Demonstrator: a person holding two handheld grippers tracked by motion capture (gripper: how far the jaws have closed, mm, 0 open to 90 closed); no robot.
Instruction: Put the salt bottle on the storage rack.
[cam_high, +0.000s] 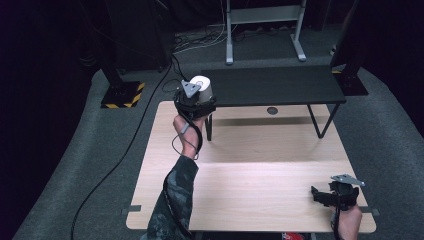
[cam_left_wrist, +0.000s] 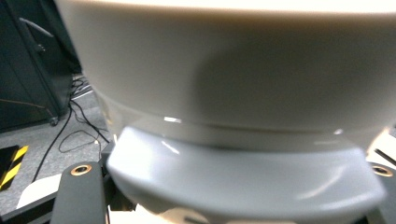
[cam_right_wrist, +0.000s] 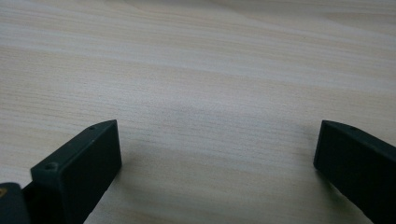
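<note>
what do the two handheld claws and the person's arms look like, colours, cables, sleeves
Both are black, boxy tools. The left claw and the right claw each carry a grey three-cornered plate on top. A black cable loops down from the left one along the wrist. The left arm wears a dark camouflage-patterned sleeve. In its own view the right claw has matte black, blocky jaws.

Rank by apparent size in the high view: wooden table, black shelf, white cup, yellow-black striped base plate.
1. wooden table, largest by far.
2. black shelf, standing on the table's far half.
3. and 4. white cup and striped base plate: look close in size. The cup is held up in the left gripper, nearer the camera, so no firm ranking.
</note>
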